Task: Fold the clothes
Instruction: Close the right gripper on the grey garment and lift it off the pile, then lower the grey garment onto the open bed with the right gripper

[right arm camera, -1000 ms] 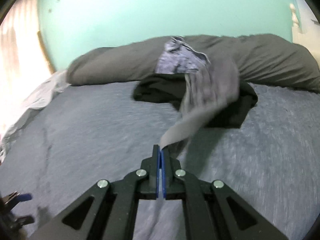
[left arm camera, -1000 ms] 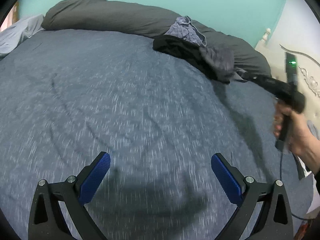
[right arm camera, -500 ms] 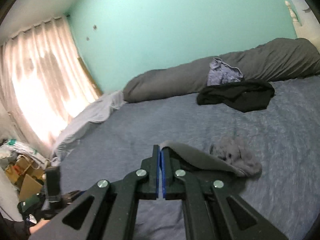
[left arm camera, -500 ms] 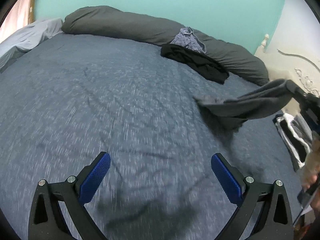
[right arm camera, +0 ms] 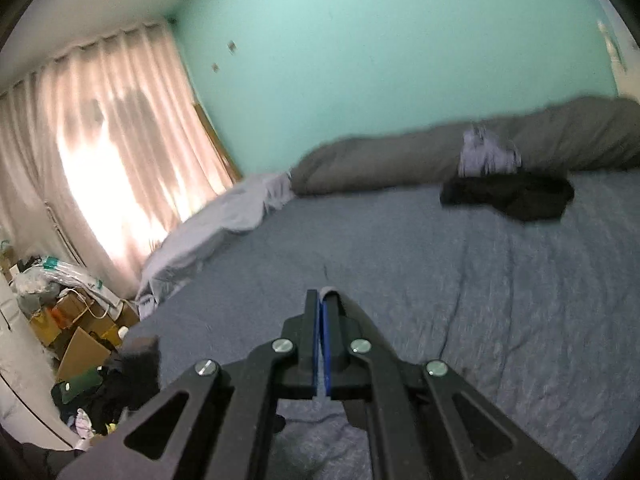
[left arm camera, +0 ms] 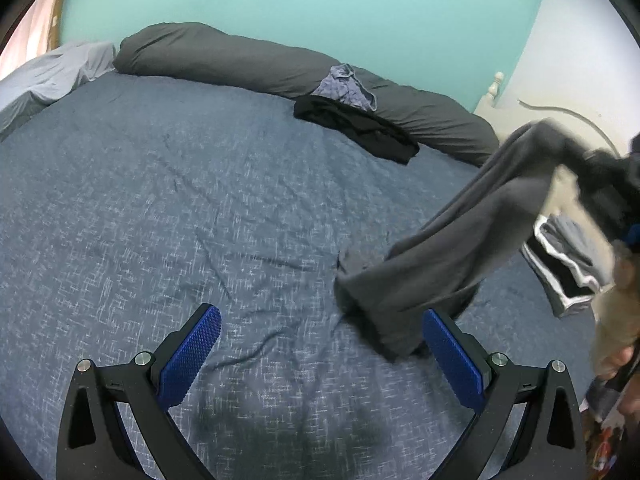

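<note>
Grey garment [left arm camera: 472, 236] hangs pinched in the closed right gripper [right arm camera: 322, 312]; left gripper [left arm camera: 320, 354] gapes wide, empty.

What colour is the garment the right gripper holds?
Dark grey, plain. The garment shows best in the left wrist view, trailing onto the bed.
</note>
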### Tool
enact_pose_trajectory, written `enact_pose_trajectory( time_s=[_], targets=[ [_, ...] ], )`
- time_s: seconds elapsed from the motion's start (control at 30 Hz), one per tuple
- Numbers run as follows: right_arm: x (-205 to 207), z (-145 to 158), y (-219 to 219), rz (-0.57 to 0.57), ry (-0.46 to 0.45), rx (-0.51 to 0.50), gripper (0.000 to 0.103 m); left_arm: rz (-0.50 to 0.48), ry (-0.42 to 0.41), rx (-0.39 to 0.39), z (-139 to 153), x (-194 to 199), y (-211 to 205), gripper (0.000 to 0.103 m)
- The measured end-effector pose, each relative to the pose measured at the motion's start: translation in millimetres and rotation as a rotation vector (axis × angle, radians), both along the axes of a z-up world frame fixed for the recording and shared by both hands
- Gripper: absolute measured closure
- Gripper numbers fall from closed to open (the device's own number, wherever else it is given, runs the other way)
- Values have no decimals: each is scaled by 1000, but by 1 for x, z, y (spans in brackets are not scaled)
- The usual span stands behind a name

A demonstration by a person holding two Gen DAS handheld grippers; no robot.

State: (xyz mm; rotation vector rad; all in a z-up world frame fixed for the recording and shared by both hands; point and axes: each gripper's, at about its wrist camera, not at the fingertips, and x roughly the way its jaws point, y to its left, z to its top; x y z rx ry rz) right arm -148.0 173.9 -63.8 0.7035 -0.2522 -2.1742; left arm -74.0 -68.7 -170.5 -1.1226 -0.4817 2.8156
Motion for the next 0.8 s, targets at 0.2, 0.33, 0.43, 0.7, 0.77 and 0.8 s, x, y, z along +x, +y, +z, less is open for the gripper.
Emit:
enact_pose_trajectory(
  time_s=[0.2, 0.33, 0.43, 0.7, 0.77, 0.8],
  targets=[
    [-30, -77, -20, -30, -119, 105, 101, -23, -53, -13, -31, -15, 0, 0],
    [-48, -114, -12, -97, -208, 108, 97, -37, -68, -7, -41, -24, -1, 0],
    [-51, -128, 6, -156, -260, 59, 64, -36, -77, -3, -48, -29, -2, 0],
    [-38, -149, 57, -297, -304, -2, 53, -90, -127, -42, -71, -42, 15, 0],
    [-36, -156, 66, -333, -326, -9, 53, -113, -140, -44, -75, -46, 22, 0],
    [-35, -160, 69, -348, -338, -12, 51, -126, -142, -43, -75, -48, 26, 0]
  ],
)
